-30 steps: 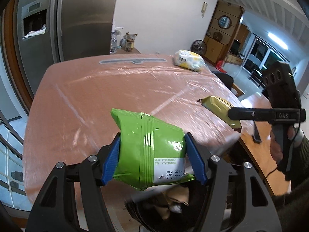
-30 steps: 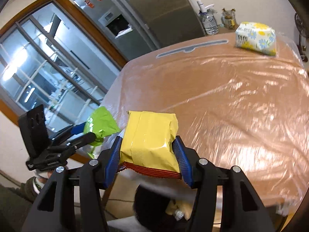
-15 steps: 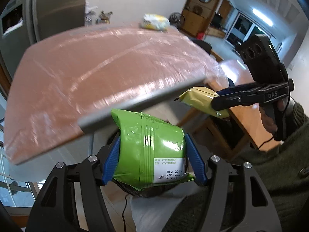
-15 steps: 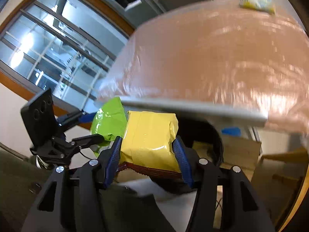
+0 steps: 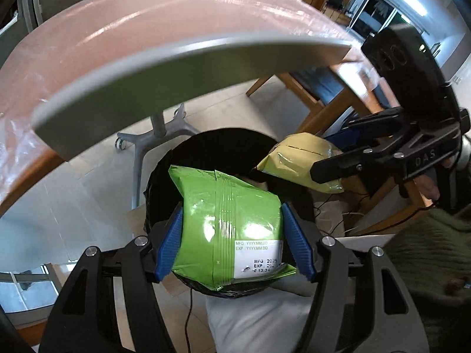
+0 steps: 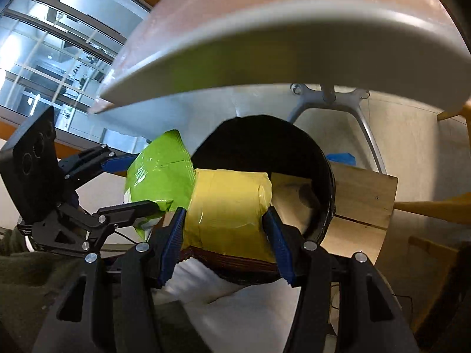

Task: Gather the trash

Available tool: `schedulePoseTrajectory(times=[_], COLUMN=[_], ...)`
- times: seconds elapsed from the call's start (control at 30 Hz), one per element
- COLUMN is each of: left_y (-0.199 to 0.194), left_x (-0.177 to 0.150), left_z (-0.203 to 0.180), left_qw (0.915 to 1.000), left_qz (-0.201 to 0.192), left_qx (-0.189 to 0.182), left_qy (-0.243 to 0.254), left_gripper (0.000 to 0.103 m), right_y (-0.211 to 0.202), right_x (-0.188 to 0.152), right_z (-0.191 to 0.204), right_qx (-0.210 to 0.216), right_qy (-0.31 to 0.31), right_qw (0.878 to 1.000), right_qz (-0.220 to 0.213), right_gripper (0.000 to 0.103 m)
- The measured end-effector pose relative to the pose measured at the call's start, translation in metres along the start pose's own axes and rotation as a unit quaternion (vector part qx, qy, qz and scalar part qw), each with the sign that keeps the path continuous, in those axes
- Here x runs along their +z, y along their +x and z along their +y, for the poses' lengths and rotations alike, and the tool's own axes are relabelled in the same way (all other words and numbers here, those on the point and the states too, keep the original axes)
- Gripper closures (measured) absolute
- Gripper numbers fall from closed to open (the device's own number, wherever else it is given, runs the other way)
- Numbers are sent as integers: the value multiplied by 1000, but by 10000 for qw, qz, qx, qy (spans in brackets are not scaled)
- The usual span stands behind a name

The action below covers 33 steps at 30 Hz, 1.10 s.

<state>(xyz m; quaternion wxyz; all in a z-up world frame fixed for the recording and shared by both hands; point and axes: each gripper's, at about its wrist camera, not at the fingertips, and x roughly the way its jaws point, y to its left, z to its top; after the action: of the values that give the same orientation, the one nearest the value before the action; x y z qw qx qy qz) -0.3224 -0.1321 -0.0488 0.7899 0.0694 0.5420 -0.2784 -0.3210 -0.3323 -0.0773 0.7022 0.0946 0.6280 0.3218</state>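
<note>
Left claw point(image 5: 232, 229) grips green packet point(image 5: 229, 220), right claw point(image 6: 225, 226) yellow packet point(image 6: 226, 206); both over black bin point(image 6: 323, 176) below desk edge point(image 6: 265, 44). Drop step. Next: unclench both.

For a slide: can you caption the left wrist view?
Left hand-held gripper holds a green packet over a black bin; right hand-held gripper brings a yellow packet.

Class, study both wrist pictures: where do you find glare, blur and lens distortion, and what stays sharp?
Left wrist view: glare patches on the green packet; the table edge is smeared and bowed into an arc by the fisheye lens; the packet's date label reads sharply. Right wrist view: the table edge is likewise blurred and curved; soft sheen on the yellow packet; the bin interior is nearly black.
</note>
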Motion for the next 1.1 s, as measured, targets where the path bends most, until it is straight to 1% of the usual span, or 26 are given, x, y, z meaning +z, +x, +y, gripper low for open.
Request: schedulePoseTrajectory(times=[0.07, 0.1, 0.13, 0.17, 0.3, 0.4, 0.47, 0.5, 0.57, 0.6, 0.63, 0.67, 0.7, 0.77, 0.8, 0.83, 0.87, 0.9, 0.93, 0.97, 1.0, 1.03, 1.07, 1.1], left_y=[10, 15, 19, 21, 20, 17, -4, -19, -59, -81, -95, -112, -133, -159, -163, -164, -163, -158, -151, -145, -136, -128, -117, -112], left_x=[-1, -1, -1, -1, -1, 1, 6, 9, 21, 27, 32, 40, 50, 72, 82, 97, 107, 121, 134, 143, 154, 161, 170, 172], left_z=[2, 2, 3, 5, 7, 9, 8, 7, 4, 7, 9, 13, 22, 46, 58, 76, 89, 111, 130, 148, 171, 186, 207, 221], left_qw=[9999, 9997, 9995, 9993, 9993, 9991, 9996, 9995, 9969, 9938, 9906, 9854, 9755, 9564, 9511, 9452, 9412, 9370, 9342, 9315, 9284, 9262, 9235, 9224], left_qz=[149, 239, 306, 348, 349, 329, 71, -131, -740, -1073, -1332, -1662, -2123, -2735, -2848, -2877, -2888, -2838, -2741, -2687, -2618, -2558, -2439, -2356], left_qx=[-18, 21, -22, -131, -70, -107, -59, -47, -46, -52, -15, 100, 380, 807, 948, 1233, 1404, 1595, 1732, 1806, 1848, 1897, 1949, 1939], left_qy=[28, 15, -15, -82, -127, -237, -281, -267, -273, -295, -315, -343, -423, -628, -733, -927, -1052, -1267, -1489, -1658, -1882, -2017, -2227, -2368], left_gripper=[37, 34, 32, 25, 18, 18, 18, 18, 18, 17, 15, 7, 2, 2, 2, 2, 2, 2, 2, 2, 2, 2, 2, 2], right_y=[4, 8, 10, 12, 9, -1, -15, -31, -62, -76, -98, -119, -134, -167, -179, -183, -186, -186, -184, -182, -181, -179, -177, -174], right_x=[2, 2, 2, 1, 0, 1, 1, 2, 6, 10, 17, 26, 34, 62, 81, 93, 113, 125, 146, 156, 166, 180, 187, 195], right_z=[-2, -4, -4, -6, -5, 0, 7, 16, 30, 35, 42, 44, 44, 31, 17, 7, -8, -18, -39, -51, -68, -93, -111, -124], right_qx=[-80, -92, -97, -89, -106, -113, -31, 69, 296, 348, 329, 159, -37, -660, -1114, -1450, -1863, -2073, -2453, -2576, -2553, -2515, -2552, -2600], right_qy=[32, 68, 118, 166, 191, 136, 40, -105, -365, -472, -638, -759, -803, -747, -619, -491, -309, -216, -17, 138, 353, 751, 989, 1128], right_qw=[10000, 9999, 9998, 9997, 9997, 9998, 10000, 9998, 9980, 9966, 9933, 9891, 9851, 9690, 9571, 9499, 9409, 9357, 9262, 9233, 9237, 9235, 9216, 9196], right_qz=[35, 119, 161, 164, 128, 63, 2, -127, -415, -587, -904, -1254, -1521, -2261, -2601, -2725, -2811, -2845, -2863, -2844, -2835, -2798, -2753, -2719], right_gripper=[47, 40, 23, 19, 17, 17, 17, 17, 17, 17, 13, 10, 5, 4, 4, 4, 4, 4, 4, 4, 4, 4, 4, 4])
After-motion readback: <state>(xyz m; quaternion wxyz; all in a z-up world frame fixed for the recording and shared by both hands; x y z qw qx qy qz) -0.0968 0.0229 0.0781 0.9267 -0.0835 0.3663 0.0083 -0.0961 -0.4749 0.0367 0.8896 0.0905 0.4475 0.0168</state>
